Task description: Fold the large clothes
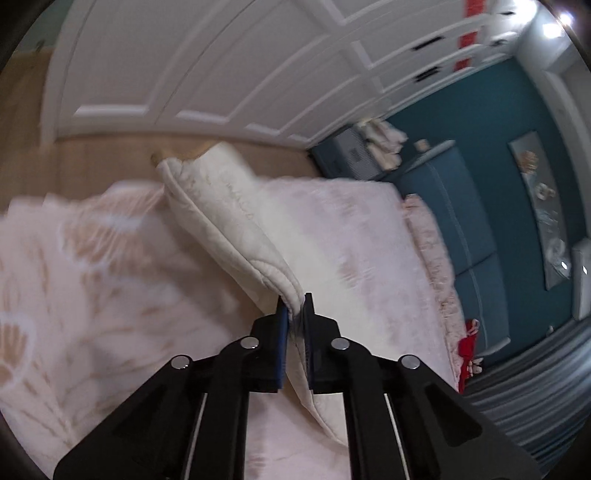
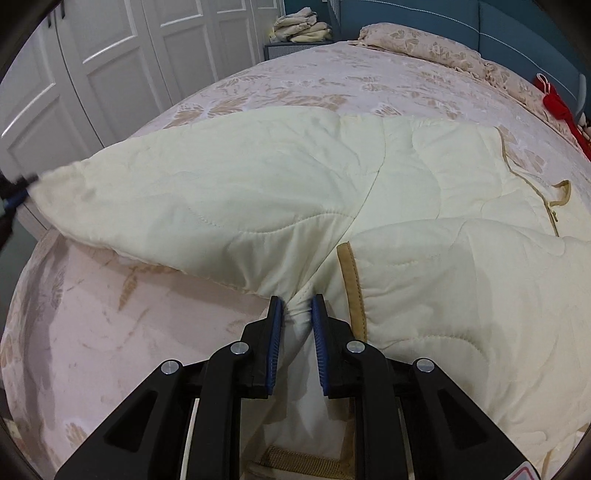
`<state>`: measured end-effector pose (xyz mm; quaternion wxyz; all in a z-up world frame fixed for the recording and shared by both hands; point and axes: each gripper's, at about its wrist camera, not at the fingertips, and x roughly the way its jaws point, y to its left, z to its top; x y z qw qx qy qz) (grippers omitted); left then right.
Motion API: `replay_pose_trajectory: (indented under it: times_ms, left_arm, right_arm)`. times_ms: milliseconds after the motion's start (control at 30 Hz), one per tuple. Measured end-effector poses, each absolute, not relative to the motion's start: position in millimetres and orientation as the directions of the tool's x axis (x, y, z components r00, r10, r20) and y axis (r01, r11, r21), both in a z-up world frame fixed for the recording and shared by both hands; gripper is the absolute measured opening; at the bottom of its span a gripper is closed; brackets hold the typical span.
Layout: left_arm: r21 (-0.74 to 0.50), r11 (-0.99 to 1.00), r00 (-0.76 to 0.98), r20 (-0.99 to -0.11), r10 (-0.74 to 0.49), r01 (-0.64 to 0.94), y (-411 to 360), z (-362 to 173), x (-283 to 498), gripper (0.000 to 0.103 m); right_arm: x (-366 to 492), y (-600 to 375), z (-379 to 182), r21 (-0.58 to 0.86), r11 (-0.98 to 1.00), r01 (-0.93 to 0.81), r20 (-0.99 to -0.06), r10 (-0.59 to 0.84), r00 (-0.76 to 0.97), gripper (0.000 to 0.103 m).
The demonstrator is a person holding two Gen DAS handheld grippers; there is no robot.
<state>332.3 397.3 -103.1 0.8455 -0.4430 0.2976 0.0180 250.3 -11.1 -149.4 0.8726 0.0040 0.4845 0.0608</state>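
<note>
A cream quilted jacket (image 2: 424, 192) with tan trim lies on a bed with a pink leaf-patterned cover (image 2: 110, 350). My right gripper (image 2: 298, 306) is shut on bunched cream fabric near the armpit seam. One sleeve (image 2: 166, 199) stretches left and up off the bed to my left gripper (image 2: 14, 192), seen at the frame's left edge. In the left wrist view my left gripper (image 1: 295, 304) is shut on the sleeve's stitched cuff edge (image 1: 236, 221), which hangs raised above the bed cover (image 1: 92, 295).
White wardrobe doors (image 2: 92, 62) stand along the bed's left side. A pillow (image 2: 436, 48) and a red item (image 2: 557, 107) lie by the teal headboard (image 2: 517, 26). Folded clothes (image 2: 303, 26) sit on a bedside cabinet. Wood floor (image 1: 110, 162) runs beside the bed.
</note>
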Motion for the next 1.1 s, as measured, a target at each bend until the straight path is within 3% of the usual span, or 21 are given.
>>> replay_pose_trajectory:
  times_ms: [133, 267, 500, 600, 833, 1100]
  left_arm:
    - [-0.73, 0.669, 0.879, -0.405, -0.253, -0.143, 376.9, -30.9, 328.7, 0.004]
    - [-0.697, 0.715, 0.883, -0.303, -0.359, 0.051, 329.2, 46.2, 325.8, 0.004]
    - [-0.548, 0.775, 0.807, -0.277, -0.521, 0.313, 199.0, 126.4, 332.6, 0.004]
    - [-0.47, 0.775, 0.757, -0.286, -0.587, 0.423, 135.5, 145.3, 330.2, 0.003]
    - [-0.427, 0.697, 0.609, -0.345, -0.714, 0.576, 22.3, 136.8, 319.2, 0.003]
    - [-0.429, 0.671, 0.438, -0.525, -0.73, 0.605, -104.4, 38.5, 300.9, 0.004]
  right_arm:
    - [251.3, -11.6, -153.7, 0.073, 0.992, -0.105, -0.842, 0.118, 0.526, 0.017]
    - [248.8, -13.0, -155.4, 0.083, 0.991, -0.11, -0.833, 0.129, 0.537, 0.017]
    - [242.0, -19.8, -149.5, 0.123, 0.986, -0.111, -0.808, 0.165, 0.566, 0.014]
    - [216.7, -38.6, -129.1, 0.225, 0.97, -0.096, -0.749, 0.235, 0.619, 0.013]
    - [137.1, -107.9, -92.3, 0.29, 0.956, -0.049, -0.705, 0.248, 0.665, 0.013]
    - [62.1, -214.0, -86.3, 0.25, 0.962, 0.113, -0.733, 0.112, 0.671, 0.014]
